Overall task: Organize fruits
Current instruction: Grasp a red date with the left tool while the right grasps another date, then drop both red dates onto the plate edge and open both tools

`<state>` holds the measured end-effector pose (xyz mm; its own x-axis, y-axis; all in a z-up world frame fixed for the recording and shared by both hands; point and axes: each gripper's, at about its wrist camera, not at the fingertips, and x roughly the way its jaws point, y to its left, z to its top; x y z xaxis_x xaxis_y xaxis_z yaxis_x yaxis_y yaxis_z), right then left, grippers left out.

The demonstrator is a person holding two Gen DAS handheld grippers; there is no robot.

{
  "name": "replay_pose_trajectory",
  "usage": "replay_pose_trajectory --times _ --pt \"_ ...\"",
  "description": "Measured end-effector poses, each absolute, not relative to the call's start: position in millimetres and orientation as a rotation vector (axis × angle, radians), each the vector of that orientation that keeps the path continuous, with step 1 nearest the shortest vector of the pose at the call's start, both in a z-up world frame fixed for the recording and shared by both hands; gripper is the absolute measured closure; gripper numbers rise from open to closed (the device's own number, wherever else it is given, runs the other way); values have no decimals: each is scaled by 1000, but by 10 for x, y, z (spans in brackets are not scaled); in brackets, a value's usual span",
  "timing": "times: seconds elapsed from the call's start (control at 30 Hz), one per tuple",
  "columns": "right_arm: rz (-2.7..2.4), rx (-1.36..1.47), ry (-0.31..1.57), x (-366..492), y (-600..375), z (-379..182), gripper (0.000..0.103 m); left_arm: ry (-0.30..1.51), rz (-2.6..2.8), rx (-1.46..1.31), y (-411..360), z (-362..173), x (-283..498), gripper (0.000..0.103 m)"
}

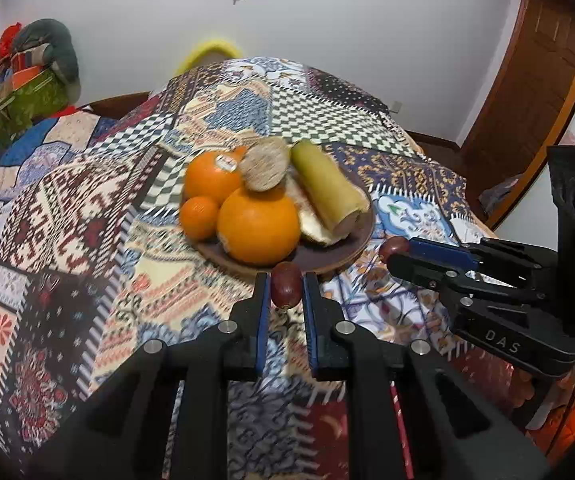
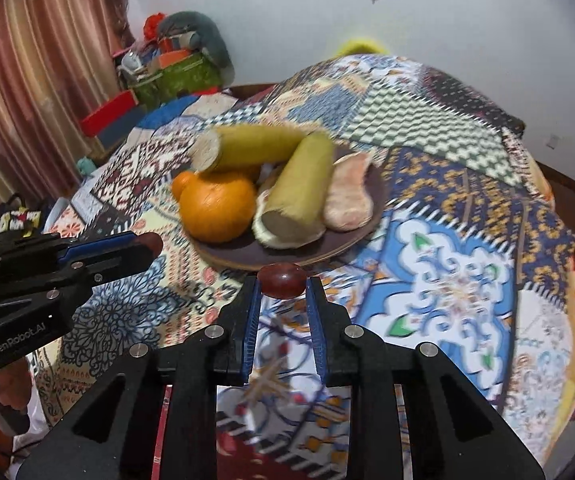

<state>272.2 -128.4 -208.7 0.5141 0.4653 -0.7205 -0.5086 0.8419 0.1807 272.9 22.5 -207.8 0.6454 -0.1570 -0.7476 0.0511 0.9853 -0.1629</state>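
Note:
A brown plate (image 1: 339, 258) on the patchwork cloth holds three oranges (image 1: 258, 229), two green-yellow cut stalks (image 1: 327, 188) and a pale peeled piece (image 2: 347, 198). My left gripper (image 1: 285, 286) is shut on a dark red grape (image 1: 285, 285), just short of the plate's near rim. My right gripper (image 2: 281, 284) is shut on a second dark red grape (image 2: 281, 279), also just short of the plate's (image 2: 247, 256) near rim. The right gripper shows in the left wrist view (image 1: 397, 252), the left gripper in the right wrist view (image 2: 149, 246).
The round table is covered by a patterned cloth (image 1: 67, 240). Boxes and bags (image 1: 27, 92) stand on a shelf at the far left. A wooden door (image 1: 535, 92) is at the right, a curtain (image 2: 39, 80) at the left.

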Motion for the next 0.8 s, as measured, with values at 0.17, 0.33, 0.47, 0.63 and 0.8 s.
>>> replay_pose_trajectory --times 0.17,0.33,0.47,0.63,0.8 --pt "573 -41 834 2836 -1367 -2067 82 868 -139 -119 74 -2098 2914 88" --pt "572 -36 838 2977 -1378 -2136 82 892 -151 -98 -36 -2192 3054 88" --pt "580 -45 843 3069 -1340 -2174 82 910 -145 -100 -62 -2271 3128 88" --pt "588 -63 843 3116 -1288 -2201 82 918 -140 -113 -57 -2305 3185 88" --pt "585 -69 841 3152 -1281 -2219 82 931 -149 -145 -33 -2331 3229 88"
